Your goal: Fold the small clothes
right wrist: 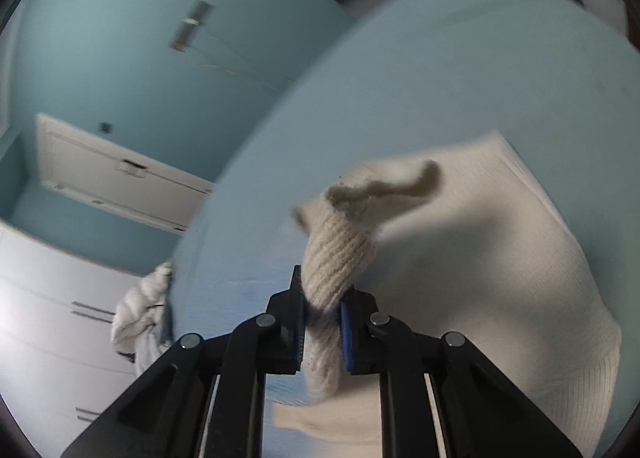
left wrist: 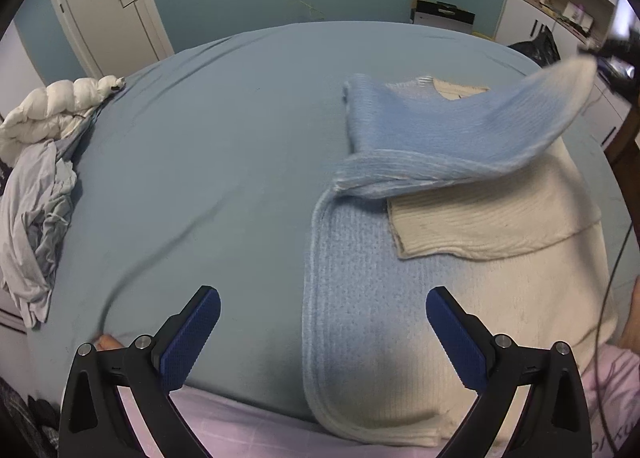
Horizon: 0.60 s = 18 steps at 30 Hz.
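A blue and cream knit sweater [left wrist: 440, 258] lies on the blue bed [left wrist: 220, 158], at the right of the left wrist view. One sleeve [left wrist: 532, 106] is lifted up and to the right, its cream cuff held by my right gripper, seen blurred at the top right edge [left wrist: 616, 46]. In the right wrist view my right gripper [right wrist: 322, 322] is shut on that ribbed cream cuff [right wrist: 336, 262], above the sweater's cream body [right wrist: 500, 278]. My left gripper [left wrist: 322, 314] is open and empty, low over the sweater's left hem near the bed's front edge.
A white puffy jacket [left wrist: 60, 110] and a grey garment [left wrist: 36, 226] lie piled at the bed's left edge. A white door [left wrist: 108, 6] and blue wall stand behind. White cabinets and a black bag [left wrist: 536, 46] are at the far right. Pink fabric [left wrist: 240, 430] lies at the bed's front edge.
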Each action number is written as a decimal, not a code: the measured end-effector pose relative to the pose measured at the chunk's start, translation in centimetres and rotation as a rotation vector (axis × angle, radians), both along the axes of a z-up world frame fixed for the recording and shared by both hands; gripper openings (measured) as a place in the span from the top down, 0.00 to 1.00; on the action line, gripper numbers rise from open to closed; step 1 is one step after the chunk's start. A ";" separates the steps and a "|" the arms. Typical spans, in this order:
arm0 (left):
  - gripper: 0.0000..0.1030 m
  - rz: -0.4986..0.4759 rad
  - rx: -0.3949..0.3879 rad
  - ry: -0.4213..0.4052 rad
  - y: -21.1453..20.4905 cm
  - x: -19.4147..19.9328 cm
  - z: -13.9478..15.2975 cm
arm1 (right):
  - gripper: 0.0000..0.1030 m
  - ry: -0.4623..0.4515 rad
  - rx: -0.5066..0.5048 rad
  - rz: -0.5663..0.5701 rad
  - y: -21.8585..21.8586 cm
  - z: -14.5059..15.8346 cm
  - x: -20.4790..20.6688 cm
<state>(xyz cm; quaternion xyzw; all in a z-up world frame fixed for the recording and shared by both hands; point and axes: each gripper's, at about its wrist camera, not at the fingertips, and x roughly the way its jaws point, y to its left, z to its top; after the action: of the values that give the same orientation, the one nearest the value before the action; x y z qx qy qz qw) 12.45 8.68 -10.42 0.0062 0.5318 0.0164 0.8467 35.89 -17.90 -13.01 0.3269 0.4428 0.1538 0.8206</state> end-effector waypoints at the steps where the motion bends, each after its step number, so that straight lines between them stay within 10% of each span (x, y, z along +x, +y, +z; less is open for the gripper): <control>1: 0.00 0.006 -0.002 0.002 0.2 0.1 -0.1 | 0.90 -0.044 0.005 0.016 1.1 2.8 0.1; 12: 0.00 0.073 -0.087 -0.012 2.8 -0.1 0.5 | 0.90 -0.335 -0.190 0.218 20.6 23.0 -0.3; 18: 0.00 0.123 -0.198 0.014 4.9 -0.4 0.2 | 0.90 -0.417 -0.252 0.351 32.0 27.0 -2.5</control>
<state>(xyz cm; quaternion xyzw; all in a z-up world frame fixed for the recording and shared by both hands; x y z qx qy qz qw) 12.08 13.62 -10.27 -0.1098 0.5362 0.0158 0.8368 33.39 14.08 14.00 0.1025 0.3302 0.3008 0.8888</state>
